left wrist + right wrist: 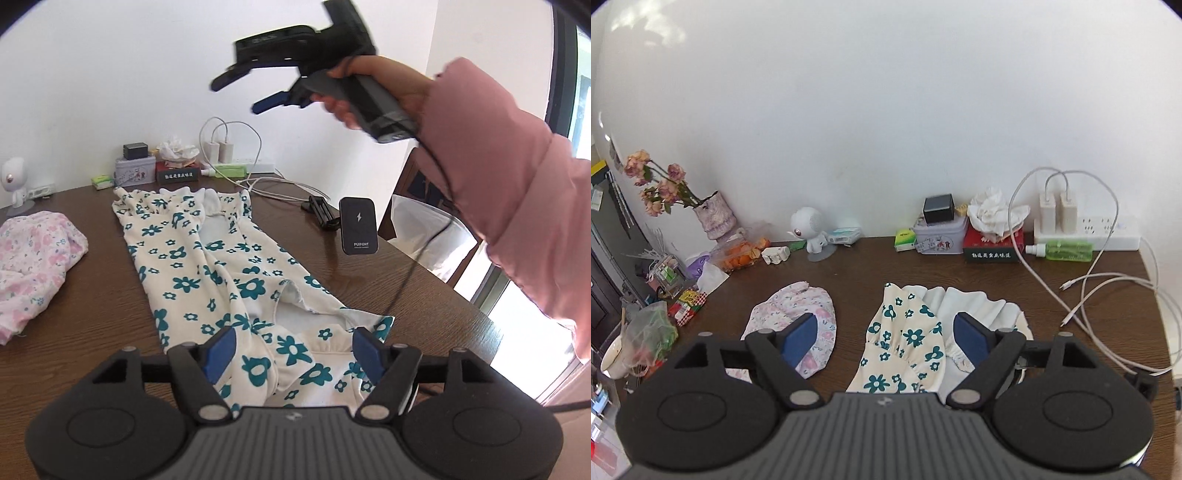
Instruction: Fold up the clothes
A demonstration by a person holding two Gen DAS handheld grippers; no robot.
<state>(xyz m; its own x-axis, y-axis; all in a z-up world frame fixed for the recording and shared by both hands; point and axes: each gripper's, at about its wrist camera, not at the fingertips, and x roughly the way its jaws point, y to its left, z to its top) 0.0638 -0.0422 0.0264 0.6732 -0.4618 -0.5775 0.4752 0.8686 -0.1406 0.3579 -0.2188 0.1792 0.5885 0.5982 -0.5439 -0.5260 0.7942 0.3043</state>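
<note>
A cream garment with teal flowers [221, 273] lies stretched along the brown table [96, 280]. The left gripper [291, 354] hovers over its near end, jaws wide apart, empty. The right gripper [243, 92] is raised, also spread and empty. A black charger [359, 225] reads "PUIFGHT".

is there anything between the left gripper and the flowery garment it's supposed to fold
Nothing visible. The left gripper hangs open directly over the near end of the teal-flowered garment, with only air between them. The right gripper is raised well above it.
</note>
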